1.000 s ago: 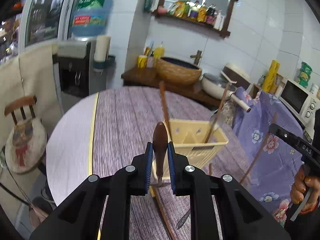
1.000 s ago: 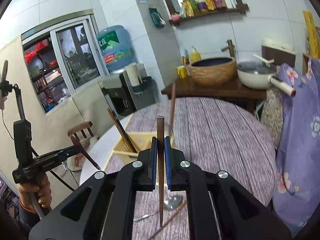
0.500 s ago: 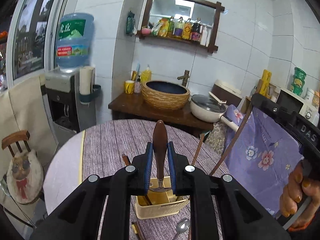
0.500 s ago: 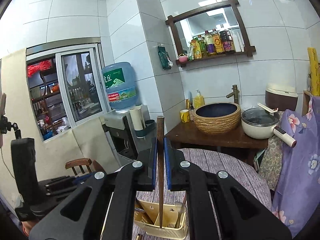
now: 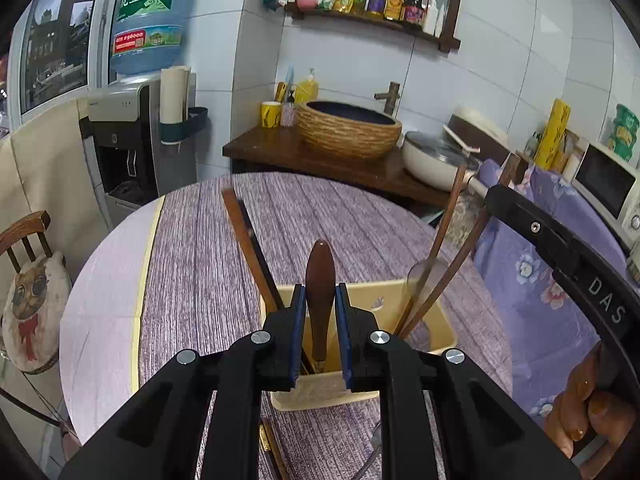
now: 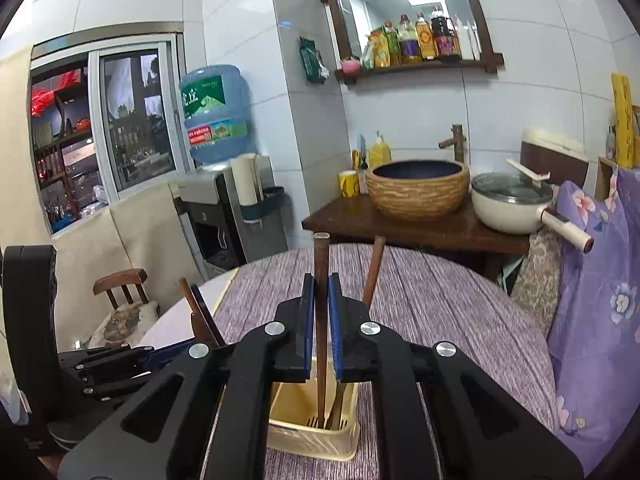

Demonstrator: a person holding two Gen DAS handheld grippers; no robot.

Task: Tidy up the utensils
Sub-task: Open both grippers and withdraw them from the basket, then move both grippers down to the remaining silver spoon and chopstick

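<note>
Right wrist view: fingers point(image 6: 321, 320) clench an upright chopstick point(image 6: 321, 264), tip directly over the holder point(image 6: 312, 436) below.

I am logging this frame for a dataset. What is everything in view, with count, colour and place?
Cream plastic utensil caddy: one, on table.
Round purple-clothed table: one, under caddy.
Rounded brown wooden handle: one, in left gripper, over caddy.
Slim brown wooden stick: one, in right gripper, reaching into caddy.
Woven wicker basin: one, tan, on dark counter.
White lidded pan: one, beside basin.
Blue water jug: one, on dispenser.
Left gripper: black, blue pads.
Right gripper: same.
</note>
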